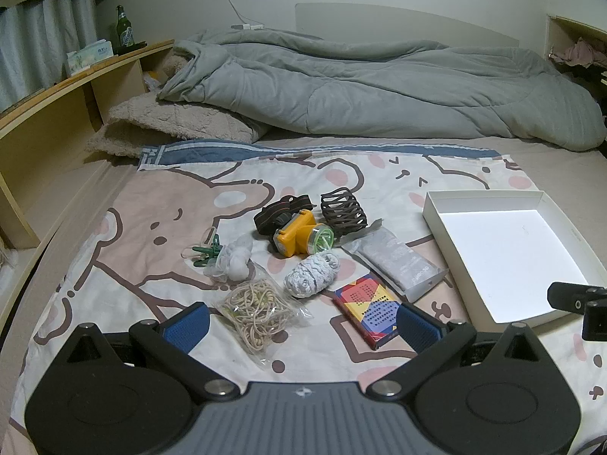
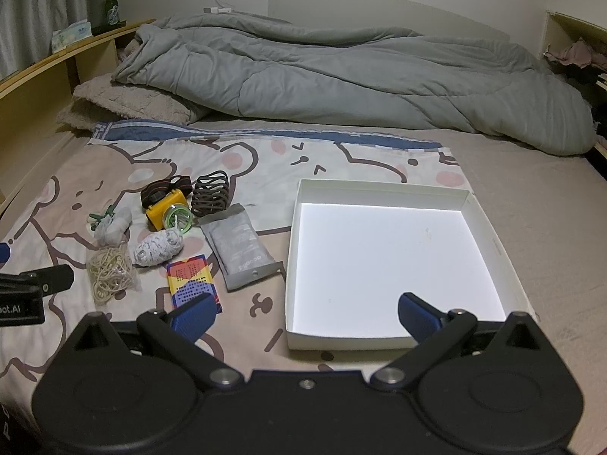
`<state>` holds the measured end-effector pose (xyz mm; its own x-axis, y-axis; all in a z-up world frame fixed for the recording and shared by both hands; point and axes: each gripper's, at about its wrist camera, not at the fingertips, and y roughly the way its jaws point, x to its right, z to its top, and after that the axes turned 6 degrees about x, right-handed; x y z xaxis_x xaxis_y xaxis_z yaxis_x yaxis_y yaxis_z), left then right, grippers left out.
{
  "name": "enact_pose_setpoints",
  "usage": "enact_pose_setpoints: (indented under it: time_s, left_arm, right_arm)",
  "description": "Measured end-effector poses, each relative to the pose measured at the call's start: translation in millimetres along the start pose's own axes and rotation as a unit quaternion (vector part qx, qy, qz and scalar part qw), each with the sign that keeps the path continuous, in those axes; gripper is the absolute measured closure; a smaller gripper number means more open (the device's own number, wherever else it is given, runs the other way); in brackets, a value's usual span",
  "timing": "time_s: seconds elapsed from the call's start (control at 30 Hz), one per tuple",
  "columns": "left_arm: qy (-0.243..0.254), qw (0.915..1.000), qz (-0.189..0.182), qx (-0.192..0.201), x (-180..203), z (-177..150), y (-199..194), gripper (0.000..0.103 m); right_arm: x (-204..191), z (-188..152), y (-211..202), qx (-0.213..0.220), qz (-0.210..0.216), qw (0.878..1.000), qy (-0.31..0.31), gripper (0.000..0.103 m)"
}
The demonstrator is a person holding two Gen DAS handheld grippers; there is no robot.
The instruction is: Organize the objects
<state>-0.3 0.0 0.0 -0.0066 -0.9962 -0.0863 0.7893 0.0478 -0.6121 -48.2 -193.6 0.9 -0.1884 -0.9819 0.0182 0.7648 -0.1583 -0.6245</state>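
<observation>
Small objects lie on a cartoon-print sheet: a bag of rubber bands, a white rope bundle, a colourful card box, a grey packet, a yellow headlamp, a brown mesh holder, and green clips with a white bundle. An empty white box lies to their right. My left gripper is open and empty above the rubber bands and card box. My right gripper is open and empty at the white box's near edge.
A crumpled grey duvet and a beige pillow lie across the back of the bed. A wooden headboard shelf with a green bottle runs along the left. A shelf with clothes stands at the far right.
</observation>
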Motion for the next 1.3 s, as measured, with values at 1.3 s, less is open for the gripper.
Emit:
enact_pose_setpoints:
  time_s: [1.3]
  left_arm:
    - [0.0,1.0,-0.003,-0.001,-0.4,0.1,-0.2,0.0]
  right_arm:
    - [0.5,1.9,1.1,-0.006,-0.002,1.0,0.002,0.0]
